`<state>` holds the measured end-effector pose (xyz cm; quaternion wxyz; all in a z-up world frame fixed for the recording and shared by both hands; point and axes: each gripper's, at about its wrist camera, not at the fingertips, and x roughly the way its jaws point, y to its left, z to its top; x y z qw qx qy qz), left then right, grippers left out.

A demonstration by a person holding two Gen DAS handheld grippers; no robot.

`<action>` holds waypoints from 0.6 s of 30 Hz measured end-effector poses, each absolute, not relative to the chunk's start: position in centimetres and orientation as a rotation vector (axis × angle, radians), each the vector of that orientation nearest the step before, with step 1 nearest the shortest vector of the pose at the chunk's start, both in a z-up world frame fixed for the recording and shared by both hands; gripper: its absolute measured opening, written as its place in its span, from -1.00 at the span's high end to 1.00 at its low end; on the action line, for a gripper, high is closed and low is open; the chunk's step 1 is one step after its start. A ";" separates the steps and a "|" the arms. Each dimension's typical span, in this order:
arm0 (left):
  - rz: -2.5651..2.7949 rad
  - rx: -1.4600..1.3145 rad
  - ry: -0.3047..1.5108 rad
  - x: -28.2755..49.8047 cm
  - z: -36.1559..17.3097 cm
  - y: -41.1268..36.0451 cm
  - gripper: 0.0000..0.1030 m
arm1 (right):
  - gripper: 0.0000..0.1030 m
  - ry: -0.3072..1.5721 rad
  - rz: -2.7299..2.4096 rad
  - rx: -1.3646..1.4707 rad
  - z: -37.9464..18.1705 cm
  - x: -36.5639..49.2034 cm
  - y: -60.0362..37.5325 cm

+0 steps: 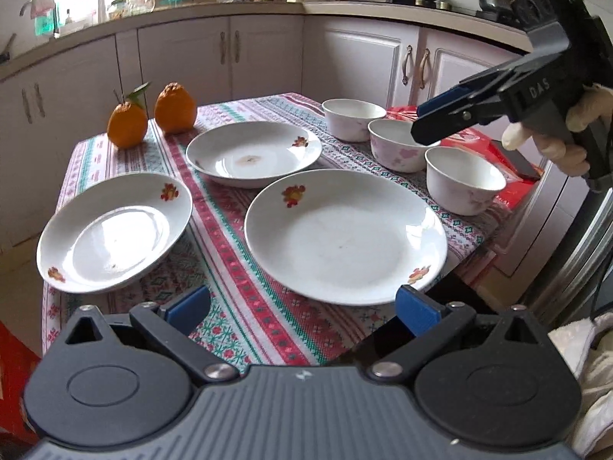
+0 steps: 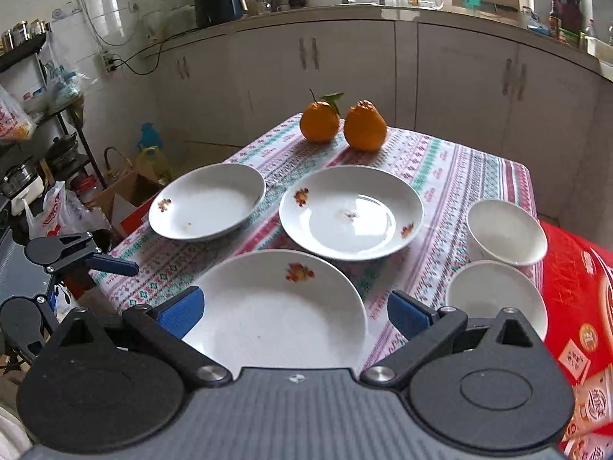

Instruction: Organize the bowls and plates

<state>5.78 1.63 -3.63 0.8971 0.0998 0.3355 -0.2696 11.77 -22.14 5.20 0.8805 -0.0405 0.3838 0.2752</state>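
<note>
Three white plates with small flower prints lie on the patterned tablecloth [image 1: 230, 253]: a large near plate [image 1: 345, 237] [image 2: 276, 310], a far plate [image 1: 253, 153] [image 2: 350, 212], and a left plate [image 1: 115, 234] [image 2: 207, 201] that overhangs the table's left edge. Three white bowls [image 1: 352, 119] [image 1: 398, 145] [image 1: 463, 180] stand in a row on the right; the right wrist view shows two of them [image 2: 505, 232] [image 2: 496, 299]. My left gripper [image 1: 302, 308] is open over the table's near edge, empty. My right gripper [image 2: 295, 312] [image 1: 425, 122] is open above the near plate, holding nothing.
Two oranges [image 1: 126, 124] [image 1: 175, 109] sit at the table's far corner. A red printed box [image 2: 574, 306] and a dark phone [image 1: 521, 165] lie right of the bowls. Kitchen cabinets [image 1: 184, 57] surround the table; bags and a cardboard box [image 2: 126, 199] crowd the floor on the left.
</note>
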 end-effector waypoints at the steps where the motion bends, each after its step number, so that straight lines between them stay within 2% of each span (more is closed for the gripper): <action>1: -0.558 0.230 0.689 5.7 -3.8 1.3 -0.99 | -1.00 0.804 0.574 -0.080 5.0 11.7 -22.3; 5: -0.558 0.289 0.687 5.3 -4.4 0.4 -0.98 | -1.00 0.831 0.580 -0.075 4.1 12.1 -22.3; 18: -0.632 0.232 0.744 6.4 -6.9 -0.3 -0.98 | -1.00 0.993 0.585 -0.074 1.2 15.8 -20.4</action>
